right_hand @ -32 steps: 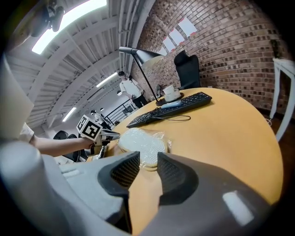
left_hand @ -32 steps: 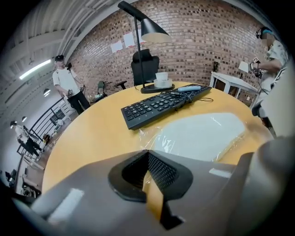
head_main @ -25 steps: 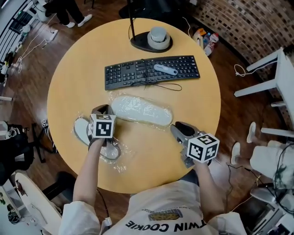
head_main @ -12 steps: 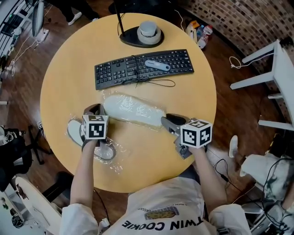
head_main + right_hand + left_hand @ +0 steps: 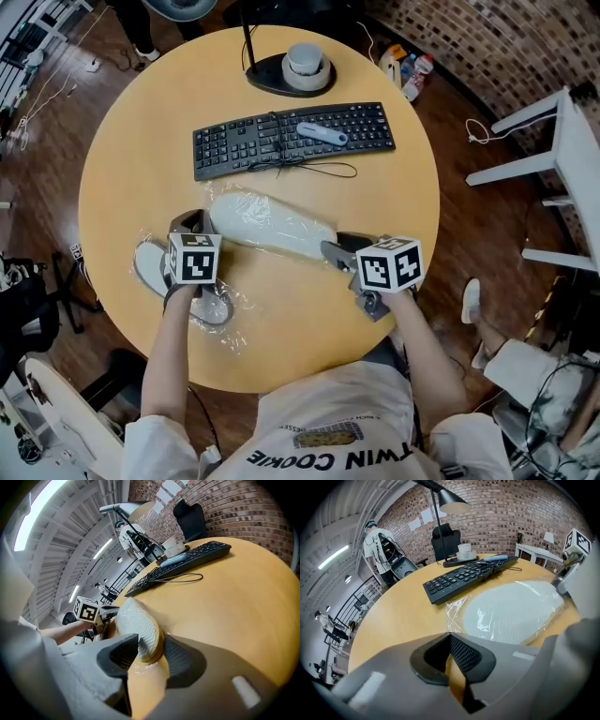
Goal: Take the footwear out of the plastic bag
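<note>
Right gripper (image 5: 149, 649): jaws spread wide, having just been opening. The near end of the slipper (image 5: 137, 620) stood between the pads and was not squeezed.
Left gripper (image 5: 450, 635): jaws closed tip to tip, with no film visibly caught in them.
Slipper: lay sole up on the table (image 5: 281, 319), wrapped in the plastic bag (image 5: 457, 605), between the two grippers.
Second slipper (image 5: 150, 267): also in film, under the left gripper.
Keyboard (image 5: 281, 141): just beyond the bag.
Risk: closing on sole and film together would likely drag bag and slipper as one. With the left gripper apparently gripping nothing, the bag had no anchor.
Risk: the slick film might let the pads slide off the rounded end.
</note>
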Available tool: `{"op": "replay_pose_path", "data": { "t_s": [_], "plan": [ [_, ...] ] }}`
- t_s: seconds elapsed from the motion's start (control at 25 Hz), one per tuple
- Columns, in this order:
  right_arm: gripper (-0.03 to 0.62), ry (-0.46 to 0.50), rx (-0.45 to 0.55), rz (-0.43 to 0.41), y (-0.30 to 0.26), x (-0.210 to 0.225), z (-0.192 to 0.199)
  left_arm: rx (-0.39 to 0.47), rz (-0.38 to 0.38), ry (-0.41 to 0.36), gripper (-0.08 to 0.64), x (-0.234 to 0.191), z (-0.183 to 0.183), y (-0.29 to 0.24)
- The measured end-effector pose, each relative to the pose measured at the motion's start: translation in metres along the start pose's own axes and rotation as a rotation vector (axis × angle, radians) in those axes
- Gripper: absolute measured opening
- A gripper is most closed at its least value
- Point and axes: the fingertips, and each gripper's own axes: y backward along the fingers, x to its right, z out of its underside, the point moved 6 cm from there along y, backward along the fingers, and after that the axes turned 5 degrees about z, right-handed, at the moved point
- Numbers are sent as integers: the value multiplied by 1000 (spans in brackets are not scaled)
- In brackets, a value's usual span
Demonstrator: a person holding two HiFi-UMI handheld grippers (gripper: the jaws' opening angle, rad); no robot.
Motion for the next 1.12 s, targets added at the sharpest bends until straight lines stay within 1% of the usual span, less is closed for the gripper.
{"op": "replay_pose_path", "data": {
  "t_s": [0.12,0.28,0.36,0.44,0.48,0.6,0.64,0.72,0.76,0.92,0.96,1.0,1.04,1.12],
  "plan": [
    [164,-29,-7,-20,0,0,0,8,-23,-25,-2,2,2,2],
    [158,-98,-5,-69,3,2,4,15,-30,-22,-2,4,4,4],
    [132,-130,9,-83,5,4,6,16,-32,-20,-2,4,4,4],
    [83,-193,35,-109,9,8,10,17,-35,-16,-2,4,4,3],
    [73,-249,58,-143,11,10,11,19,-37,-15,-2,4,4,3],
    [70,-436,143,-287,16,13,12,23,-43,-17,-2,3,3,2],
    [71,-464,163,-324,16,12,12,24,-45,-17,-2,3,3,2],
    [73,-438,195,-388,13,8,9,25,-46,-13,-2,3,4,1],
    [74,-424,199,-395,12,6,9,26,-46,-10,-2,3,3,1],
    [78,-427,176,-384,9,5,11,28,-51,-4,-2,3,3,-1],
    [78,-427,159,-361,8,7,13,27,-53,-2,-2,4,3,-2],
    [69,-428,135,-317,8,9,16,27,-55,-2,-2,4,3,-2],
    [45,-425,116,-272,8,12,19,27,-55,-1,-2,4,2,-2],
    [35,-407,111,-227,9,13,20,27,-54,-2,-2,4,2,-1]
  ]
}}
